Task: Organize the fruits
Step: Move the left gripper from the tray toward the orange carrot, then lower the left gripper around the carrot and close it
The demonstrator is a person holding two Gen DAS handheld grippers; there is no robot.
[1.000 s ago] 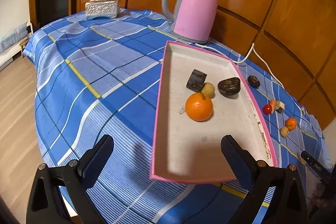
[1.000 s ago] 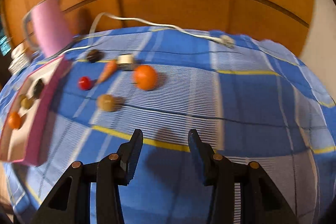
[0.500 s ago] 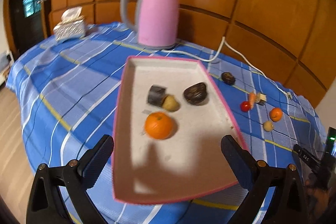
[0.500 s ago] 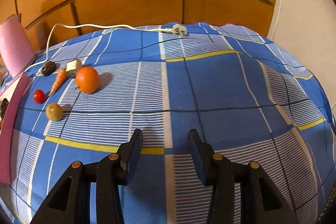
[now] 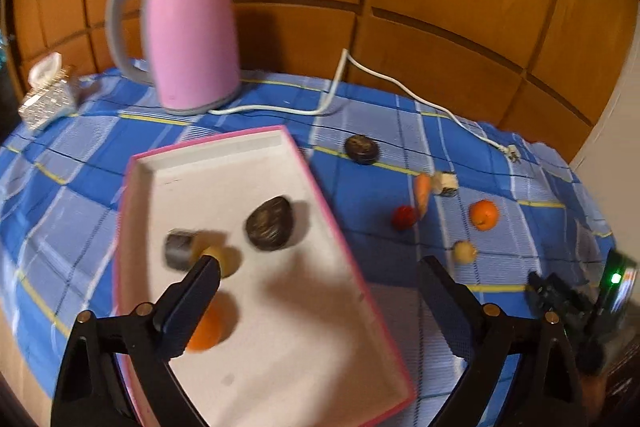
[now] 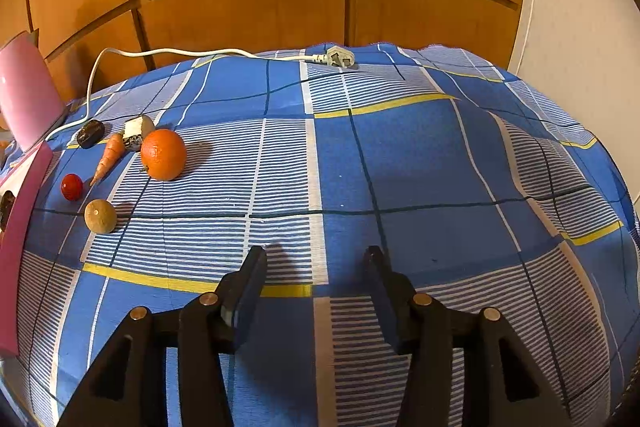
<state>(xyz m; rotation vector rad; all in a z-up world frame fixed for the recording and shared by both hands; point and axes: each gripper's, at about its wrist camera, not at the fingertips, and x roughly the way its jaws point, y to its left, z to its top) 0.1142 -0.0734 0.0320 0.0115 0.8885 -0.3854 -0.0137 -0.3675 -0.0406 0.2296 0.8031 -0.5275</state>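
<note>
A pink-rimmed white tray [image 5: 344, 251] lies on the blue checked cloth. In it are an orange [image 5: 208, 327], a dark fruit [image 5: 269, 229], a small tan fruit [image 5: 226, 261] and a dark grey piece [image 5: 179, 254]. My left gripper [image 5: 318, 281] is open and empty above the tray's near right part. To the tray's right lie an orange [image 6: 163, 154], a carrot [image 6: 108, 157], a red fruit [image 6: 72, 186], a tan fruit [image 6: 100, 215], a dark fruit [image 6: 90, 133] and a white piece [image 6: 138, 131]. My right gripper [image 6: 316, 273] is open and empty over bare cloth, right of them.
A pink kettle [image 5: 188, 35] stands behind the tray, its white cord [image 5: 400, 87] running right to a plug [image 6: 338, 58]. A tissue box [image 5: 46, 95] sits far left. Wooden wall panels back the table. The tray edge [image 6: 22, 211] shows at the right wrist view's left.
The left gripper has swung right and closer over the tray, its left finger now covering part of the orange. The right gripper has turned right, away from the loose fruits, and opened a little.
</note>
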